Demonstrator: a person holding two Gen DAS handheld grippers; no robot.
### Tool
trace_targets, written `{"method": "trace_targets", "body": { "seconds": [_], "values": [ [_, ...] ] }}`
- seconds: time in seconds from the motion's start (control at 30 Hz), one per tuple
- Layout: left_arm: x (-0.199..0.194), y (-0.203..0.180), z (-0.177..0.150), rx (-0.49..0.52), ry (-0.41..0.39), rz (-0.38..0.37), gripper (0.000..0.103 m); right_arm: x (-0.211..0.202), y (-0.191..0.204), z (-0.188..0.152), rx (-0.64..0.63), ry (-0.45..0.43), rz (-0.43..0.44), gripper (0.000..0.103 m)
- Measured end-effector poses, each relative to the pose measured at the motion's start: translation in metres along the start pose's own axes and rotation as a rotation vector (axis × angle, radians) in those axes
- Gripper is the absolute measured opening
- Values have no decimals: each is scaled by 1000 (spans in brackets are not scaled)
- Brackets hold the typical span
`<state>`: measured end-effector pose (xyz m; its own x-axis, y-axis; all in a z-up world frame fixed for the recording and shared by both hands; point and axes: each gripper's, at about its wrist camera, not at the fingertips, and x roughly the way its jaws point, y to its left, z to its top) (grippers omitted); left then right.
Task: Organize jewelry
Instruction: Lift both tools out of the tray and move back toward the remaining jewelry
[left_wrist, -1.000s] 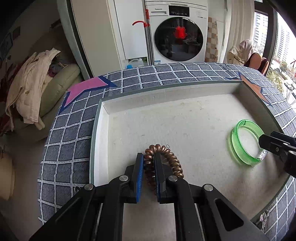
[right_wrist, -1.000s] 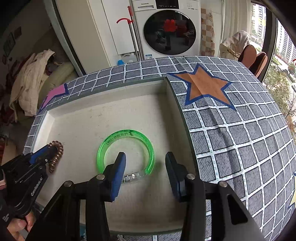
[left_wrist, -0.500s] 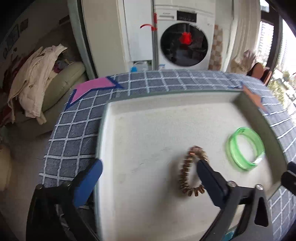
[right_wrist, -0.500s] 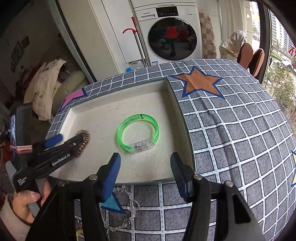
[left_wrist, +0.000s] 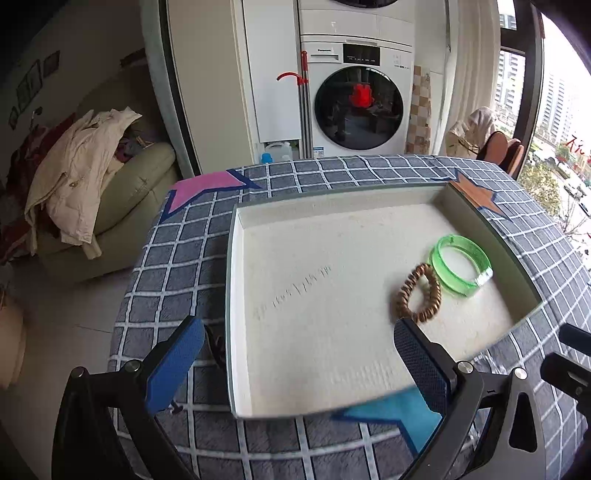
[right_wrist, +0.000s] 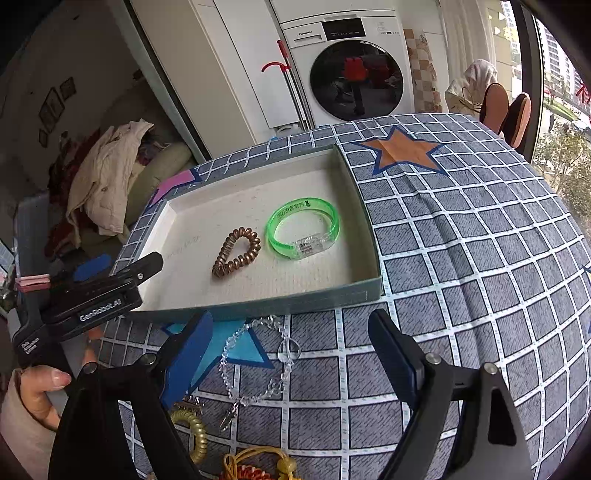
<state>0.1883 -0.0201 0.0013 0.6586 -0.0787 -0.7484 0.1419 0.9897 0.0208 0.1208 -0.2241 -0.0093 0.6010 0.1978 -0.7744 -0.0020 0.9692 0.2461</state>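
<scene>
A copper coil bracelet (left_wrist: 417, 295) (right_wrist: 236, 256) and a green plastic bangle (left_wrist: 461, 269) (right_wrist: 303, 229) lie side by side inside a shallow white-lined tray (left_wrist: 236, 295) (right_wrist: 295, 299). My left gripper (left_wrist: 295, 354) (right_wrist: 122, 264) hangs open and empty over the tray's near left corner, apart from the coil. My right gripper (right_wrist: 290, 339) hovers over the cloth in front of the tray, its jaws opening. A clear bead chain (right_wrist: 258, 358) lies on the cloth below and between its fingers, and the pads do not touch it.
The table wears a grey checked cloth (right_wrist: 461, 277) with coloured stars. A yellow coil tie (right_wrist: 195, 432) and a yellow and red corded piece (right_wrist: 255, 465) lie near the front edge. A hand (right_wrist: 40, 391) holds the left gripper. A sofa (left_wrist: 122, 199) stands beyond the table's left side.
The left gripper let go of the copper coil, opened wide and drew back from the tray. The right gripper widened and pulled back from the green bangle to the cloth in front.
</scene>
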Motion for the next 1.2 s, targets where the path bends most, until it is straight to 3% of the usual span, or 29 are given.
{"method": "trace_targets", "body": {
  "seconds": [0.3, 0.57, 1.07, 1.2],
  "values": [
    [-46, 6, -68, -49, 27, -61, 103, -2, -3, -37, -15, 100, -29, 88],
    [-70, -11, -113, 6, 35, -66, 103, -14, -15, -61, 6, 123, -55, 88],
    [-76, -19, -149, 16, 109, -101, 103, -23, -11, -76, -57, 132, -78, 88],
    [-79, -20, -156, 36, 109, -107, 103, -20, -9, -77, -73, 145, -70, 80]
  ]
}}
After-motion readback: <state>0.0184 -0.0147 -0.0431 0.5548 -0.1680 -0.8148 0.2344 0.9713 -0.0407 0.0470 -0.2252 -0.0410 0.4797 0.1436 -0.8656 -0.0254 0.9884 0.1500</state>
